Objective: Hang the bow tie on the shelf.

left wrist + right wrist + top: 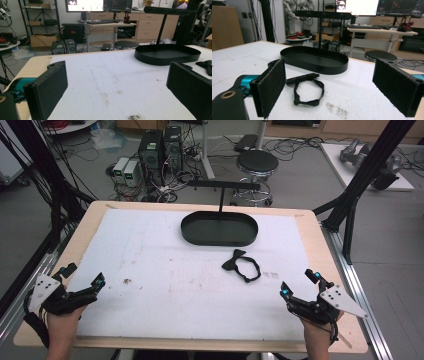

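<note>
A black bow tie with its strap loop (pixel 242 265) lies flat on the white mat, right of centre; it lies just ahead of the jaws in the right gripper view (pixel 308 88). Behind it stands a black oval tray (pixel 219 229) with an upright post and crossbar (pixel 223 185). My right gripper (pixel 298 283) rests near the table's front right, open and empty, short of the bow tie. My left gripper (pixel 85 276) sits at the front left, open and empty, far from the tie. The tray's rim (pixel 167 53) and an end of the tie (pixel 205 64) show at the right of the left gripper view.
The white mat (pixel 165 280) covers most of the wooden table (pixel 80 227). Small dark specks (pixel 127 281) mark the mat. Beyond the far edge stand a round stool (pixel 256 164), computer towers (pixel 160 147) and loose cables. Black frame posts (pixel 367 170) rise at the right.
</note>
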Action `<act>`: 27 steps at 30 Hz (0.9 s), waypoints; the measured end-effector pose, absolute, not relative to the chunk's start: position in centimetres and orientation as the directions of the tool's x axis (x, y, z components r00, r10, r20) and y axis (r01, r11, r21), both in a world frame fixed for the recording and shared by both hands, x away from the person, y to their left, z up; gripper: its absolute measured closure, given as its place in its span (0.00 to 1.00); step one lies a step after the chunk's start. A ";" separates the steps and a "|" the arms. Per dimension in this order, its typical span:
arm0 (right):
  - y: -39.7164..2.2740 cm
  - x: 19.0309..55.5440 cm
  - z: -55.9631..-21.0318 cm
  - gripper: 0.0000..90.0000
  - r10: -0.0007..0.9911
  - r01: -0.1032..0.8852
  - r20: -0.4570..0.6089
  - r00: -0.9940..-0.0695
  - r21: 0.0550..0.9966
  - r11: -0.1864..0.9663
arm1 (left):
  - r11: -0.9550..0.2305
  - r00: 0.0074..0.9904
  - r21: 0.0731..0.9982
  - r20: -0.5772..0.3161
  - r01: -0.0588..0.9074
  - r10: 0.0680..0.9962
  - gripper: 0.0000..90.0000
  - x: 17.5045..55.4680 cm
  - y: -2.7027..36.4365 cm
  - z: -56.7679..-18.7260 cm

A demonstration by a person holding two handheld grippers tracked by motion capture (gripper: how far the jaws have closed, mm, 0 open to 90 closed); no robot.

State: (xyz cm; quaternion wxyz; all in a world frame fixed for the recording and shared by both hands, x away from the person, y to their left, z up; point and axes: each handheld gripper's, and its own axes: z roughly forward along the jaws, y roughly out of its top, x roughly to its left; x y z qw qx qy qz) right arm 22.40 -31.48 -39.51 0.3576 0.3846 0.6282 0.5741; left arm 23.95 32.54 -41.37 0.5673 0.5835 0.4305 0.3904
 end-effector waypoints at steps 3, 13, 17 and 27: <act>-31.4 22.5 -39.4 0.12 0.890 0.080 -0.010 -0.456 0.995 0.052 | 0.010 0.326 0.998 -0.030 0.063 0.945 0.04 23.9 32.6 -41.4; -29.8 24.1 -38.6 0.12 0.807 0.184 0.019 -0.591 0.977 0.112 | -0.001 0.323 0.997 -0.025 0.077 0.946 0.04 23.7 32.7 -41.6; -28.7 25.4 -38.9 0.12 0.770 0.215 0.018 -0.638 0.964 0.156 | 0.000 0.319 0.997 -0.025 0.078 0.947 0.04 23.7 32.7 -41.7; -25.7 28.9 -39.1 0.12 0.620 0.246 0.024 -0.784 0.930 0.274 | -0.008 0.322 0.996 -0.021 0.091 0.947 0.04 23.9 32.5 -41.9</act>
